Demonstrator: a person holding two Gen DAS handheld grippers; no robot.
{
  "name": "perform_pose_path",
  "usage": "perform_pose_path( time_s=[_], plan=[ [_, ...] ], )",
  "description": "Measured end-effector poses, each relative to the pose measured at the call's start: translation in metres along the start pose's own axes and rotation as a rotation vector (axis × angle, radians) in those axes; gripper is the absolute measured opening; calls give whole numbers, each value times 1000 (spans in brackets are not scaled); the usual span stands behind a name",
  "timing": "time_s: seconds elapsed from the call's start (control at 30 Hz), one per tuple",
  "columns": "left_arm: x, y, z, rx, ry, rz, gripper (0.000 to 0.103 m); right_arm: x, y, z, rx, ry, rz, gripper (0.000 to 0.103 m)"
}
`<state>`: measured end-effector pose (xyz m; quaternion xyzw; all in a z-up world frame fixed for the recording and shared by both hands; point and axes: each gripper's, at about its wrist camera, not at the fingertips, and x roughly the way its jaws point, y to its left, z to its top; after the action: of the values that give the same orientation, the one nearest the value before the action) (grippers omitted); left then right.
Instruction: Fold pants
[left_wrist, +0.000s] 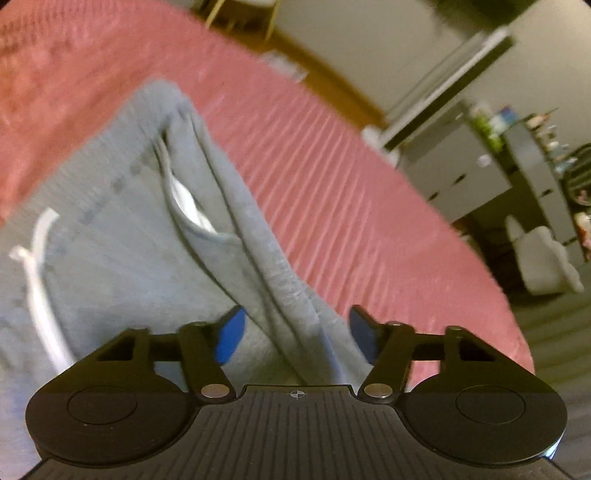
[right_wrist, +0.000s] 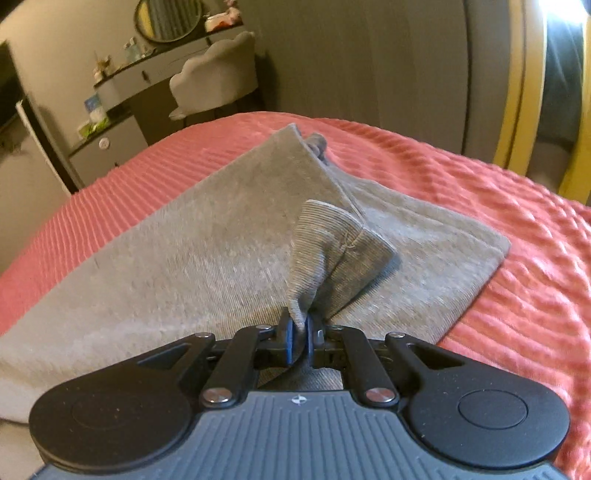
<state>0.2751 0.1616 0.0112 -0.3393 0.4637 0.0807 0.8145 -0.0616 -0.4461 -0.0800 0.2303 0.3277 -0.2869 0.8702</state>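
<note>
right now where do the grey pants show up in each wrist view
Left wrist: the grey pants fill the left and centre, a raised fold running down between the open left gripper fingers.
Right wrist: the pants spread across the centre, their ribbed cuff pinched in the shut right gripper.
Shared landmark: the pink ribbed bedspread under the pants in both.

Both tools look alike: the left gripper (left_wrist: 295, 332) and right gripper (right_wrist: 300, 338) have black linkage arms, round black discs either side, silver pivot screws and blue finger pads (left_wrist: 231, 334) — plus a ribbed dark grey body with a small crosshair mark.
</note>
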Motion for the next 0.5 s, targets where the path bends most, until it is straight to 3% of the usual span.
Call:
perform_pose_path(
  time_s=[0.07,0.1,0.13,0.2,0.43,0.5],
  plan=[
    [23,3,5,-43,51,22,45,-2,2,-1,-15,-7,-11,6],
    [31,5,6,-59,69,25,30,-2,2,-2,-15,-11,-14,6],
    [36,9,7,-81,76,26,21,-4,-2,-3,-13,-13,-13,6],
    [35,15,6,-79,54,-1,13,-3,-4,-2,-5,-15,-6,6],
    [-21,21,-9,-7,-36,-69,9,2,1,7,-79,35,-7,9],
    [-50,26,-16,0,-66,-98,9,2,-3,16,-30,58,18,8]
  ],
)
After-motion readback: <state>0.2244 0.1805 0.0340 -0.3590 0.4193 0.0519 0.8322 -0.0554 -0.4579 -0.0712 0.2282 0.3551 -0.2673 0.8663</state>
